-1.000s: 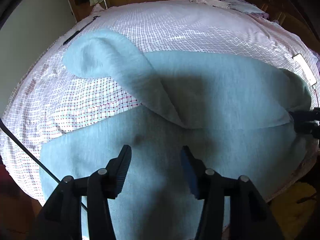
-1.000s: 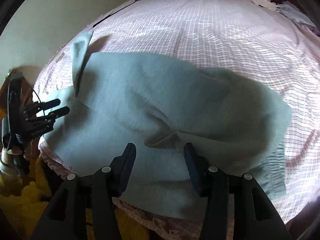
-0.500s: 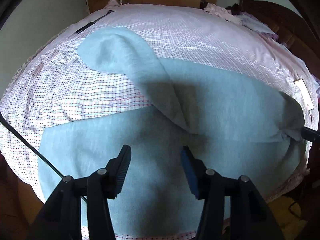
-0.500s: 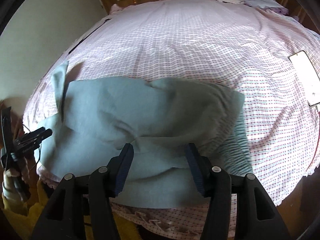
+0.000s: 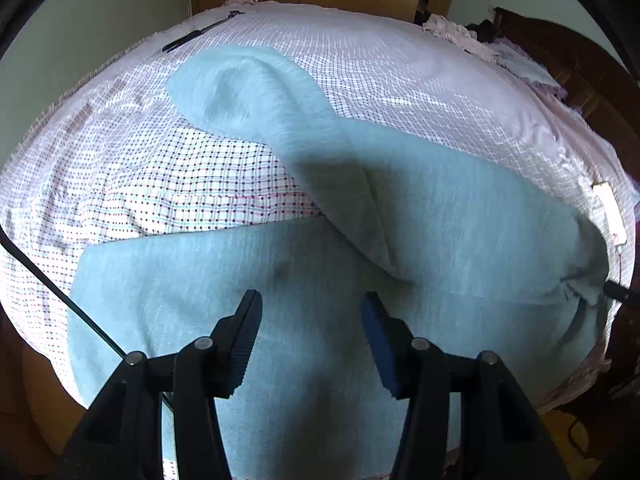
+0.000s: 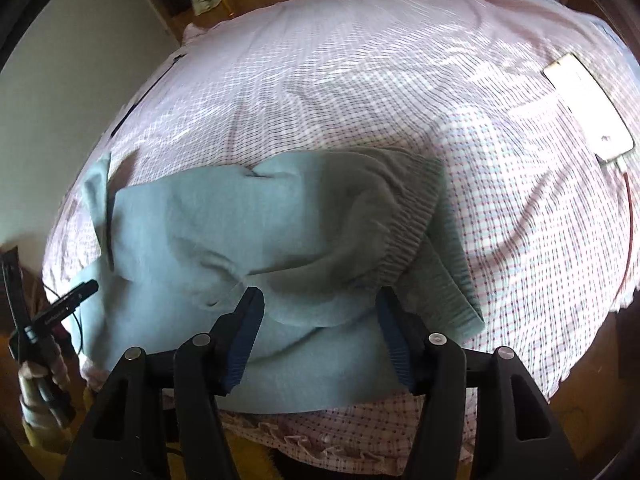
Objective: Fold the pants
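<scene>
Bed (image 5: 400, 80) under a checked pink-and-white sheet.
Pale blue pants (image 5: 460, 220) lie spread on it; a white phone (image 6: 588, 108) rests near the edge.

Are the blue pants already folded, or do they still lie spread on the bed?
Partly folded: the pants have one leg doubled over the waist part, the other lying flat.

The right gripper (image 6: 318, 320) has just been opening its jaws wider, with nothing pinched between them, and it swings toward the waistband (image 6: 412, 232) end of the pants (image 6: 192, 232). In its view a phone (image 6: 588, 108) comes into sight. The left gripper (image 5: 310, 328) shifts a little over the cloth.
</scene>
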Demonstrator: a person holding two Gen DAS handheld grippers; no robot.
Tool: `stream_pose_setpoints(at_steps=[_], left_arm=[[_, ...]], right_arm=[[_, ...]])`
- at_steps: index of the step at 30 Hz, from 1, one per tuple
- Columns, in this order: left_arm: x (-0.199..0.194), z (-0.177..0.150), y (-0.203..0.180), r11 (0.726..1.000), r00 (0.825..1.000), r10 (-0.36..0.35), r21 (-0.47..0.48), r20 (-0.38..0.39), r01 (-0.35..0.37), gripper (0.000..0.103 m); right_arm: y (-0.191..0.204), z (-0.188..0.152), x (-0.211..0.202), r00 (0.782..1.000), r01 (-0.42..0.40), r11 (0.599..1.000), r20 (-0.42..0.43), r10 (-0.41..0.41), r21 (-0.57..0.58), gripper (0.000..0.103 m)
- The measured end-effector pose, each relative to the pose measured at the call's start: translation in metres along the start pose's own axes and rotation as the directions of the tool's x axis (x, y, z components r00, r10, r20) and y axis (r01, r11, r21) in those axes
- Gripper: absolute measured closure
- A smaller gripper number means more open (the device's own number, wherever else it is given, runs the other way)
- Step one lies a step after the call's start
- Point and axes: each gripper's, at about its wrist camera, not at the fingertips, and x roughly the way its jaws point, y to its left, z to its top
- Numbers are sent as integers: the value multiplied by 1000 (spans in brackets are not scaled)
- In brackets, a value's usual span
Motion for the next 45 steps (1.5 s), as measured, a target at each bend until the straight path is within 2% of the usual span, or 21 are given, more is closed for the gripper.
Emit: stream_pose_setpoints(at_steps=[5,10,15,18,21,27,28,29,31,33,35,36,37,39,45], left_arm=[[4,5,5,999,1000,-26,-39,-2,26,48],[12,8,10,994,999,-49,-96,-17,48,48],[17,10,16,987,997,-69,-146,-31,64,48],[15,13,16,978,993,-117,-178,-24,111,48],[11,19,8,975,989,-147,-167,-4,145,47],[35,35,-16,981,988,-143,-137,-53,135,46],[39,36,-19,980,987,-149,-142,-58,140,50],[42,36,-19,980,987,-152,-141,-56,143,68],[45,35,-20,984,989,-136,-121,-59,128,90],[41,34,-19,984,988,-146,-114,-44,140,93],[35,35,-18,984,988,-149,-104,-30,145,96],[30,34,-17,984,988,-150,-95,-19,148,96],[27,36,-17,985,989,-149,-90,-11,148,97],[17,35,-17,986,989,-146,-72,14,147,98],[-33,30,-20,983,980,-179,-29,90,182,98]], right_arm=[[-17,0,5,1000,-11,995,-10,12,97,51],[-25,-1,18,996,-81,980,-27,87,180,50],[-20,-1,28,995,-87,980,-32,94,180,49],[-18,0,30,995,-95,979,-25,101,180,49],[-20,2,34,993,-107,975,-21,113,193,49],[-28,6,36,988,-150,956,-7,157,252,49],[-31,5,35,986,-160,951,-3,167,265,49],[-32,5,35,984,-170,947,2,176,273,49],[-36,2,32,982,-185,940,11,189,287,50],[-38,-1,32,980,-196,933,18,201,302,50],[-36,-4,31,980,-195,934,20,198,299,61],[-36,-5,30,980,-194,937,19,197,290,79],[-34,-5,29,981,-190,942,15,193,276,89],[-31,-4,26,983,-182,949,18,184,256,97],[-25,6,-14,986,-148,978,100,134,149,100]])
